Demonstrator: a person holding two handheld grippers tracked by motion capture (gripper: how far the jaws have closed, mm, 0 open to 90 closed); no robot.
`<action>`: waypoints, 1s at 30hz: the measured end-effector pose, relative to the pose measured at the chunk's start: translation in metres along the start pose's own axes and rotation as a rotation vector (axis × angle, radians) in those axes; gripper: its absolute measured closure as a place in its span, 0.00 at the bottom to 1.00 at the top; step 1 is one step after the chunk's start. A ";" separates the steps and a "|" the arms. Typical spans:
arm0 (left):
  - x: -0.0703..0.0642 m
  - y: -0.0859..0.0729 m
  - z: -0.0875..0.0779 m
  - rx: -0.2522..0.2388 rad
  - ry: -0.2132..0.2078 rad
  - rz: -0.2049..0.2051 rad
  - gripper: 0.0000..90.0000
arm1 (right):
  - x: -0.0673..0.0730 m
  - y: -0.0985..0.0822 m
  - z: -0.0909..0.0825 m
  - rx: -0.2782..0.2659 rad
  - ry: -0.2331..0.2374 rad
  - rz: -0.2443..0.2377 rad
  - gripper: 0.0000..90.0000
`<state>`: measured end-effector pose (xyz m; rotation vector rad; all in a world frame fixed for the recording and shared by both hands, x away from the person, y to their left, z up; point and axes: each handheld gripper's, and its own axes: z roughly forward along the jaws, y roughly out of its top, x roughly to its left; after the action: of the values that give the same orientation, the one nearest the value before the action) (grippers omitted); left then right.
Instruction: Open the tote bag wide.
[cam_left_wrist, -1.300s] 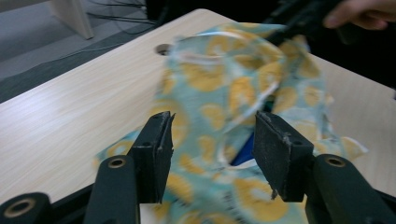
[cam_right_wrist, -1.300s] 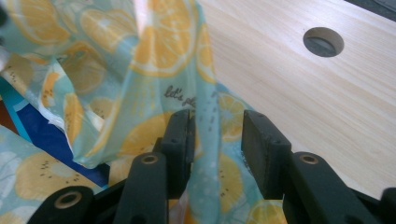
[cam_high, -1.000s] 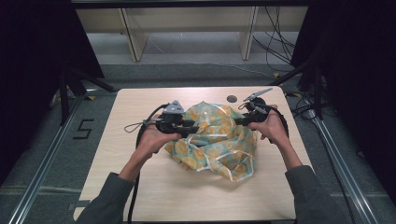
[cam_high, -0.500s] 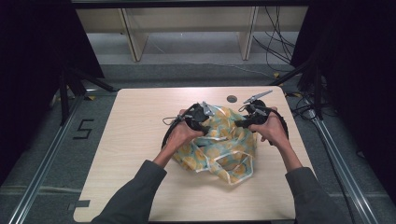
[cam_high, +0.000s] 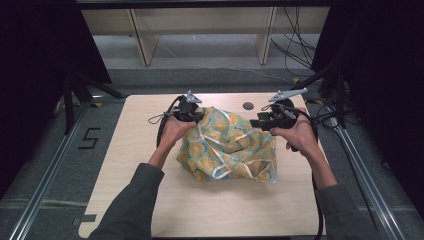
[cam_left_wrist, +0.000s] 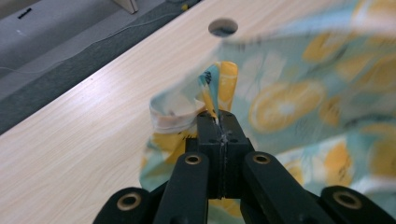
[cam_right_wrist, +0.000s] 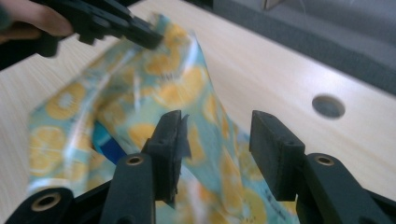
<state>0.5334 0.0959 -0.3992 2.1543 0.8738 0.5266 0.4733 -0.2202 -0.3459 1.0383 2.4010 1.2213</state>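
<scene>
The left gripper (cam_left_wrist: 218, 122) is pinching the lemon-print cloth's (cam_high: 230, 147) edge at frame centre, its jaws having just been closing. The right gripper (cam_right_wrist: 218, 140) is standing wide, its jaws having just been opening, cloth loose between them.

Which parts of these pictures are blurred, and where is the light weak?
High view: the table is evenly lit, both sides fall into darkness. Left gripper view: the left claw is sharp, the lemon-print cloth smears toward the right edge. Right gripper view: the right claw is sharp, the cloth and the far claw are blurred.
</scene>
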 end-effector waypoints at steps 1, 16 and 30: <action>0.003 -0.001 -0.001 0.007 0.009 0.001 0.99 | 0.005 0.005 -0.005 0.005 -0.008 0.009 0.61; 0.024 -0.016 -0.017 -0.033 -0.027 -0.064 0.99 | 0.042 -0.009 0.079 0.399 0.035 -0.261 1.00; 0.045 -0.086 -0.031 -0.073 -0.178 -0.195 0.99 | -0.036 0.019 0.114 0.244 -0.196 0.013 1.00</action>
<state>0.5094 0.1863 -0.4405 1.9890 0.9375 0.2610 0.5661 -0.1692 -0.4042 1.1829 2.4313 0.8010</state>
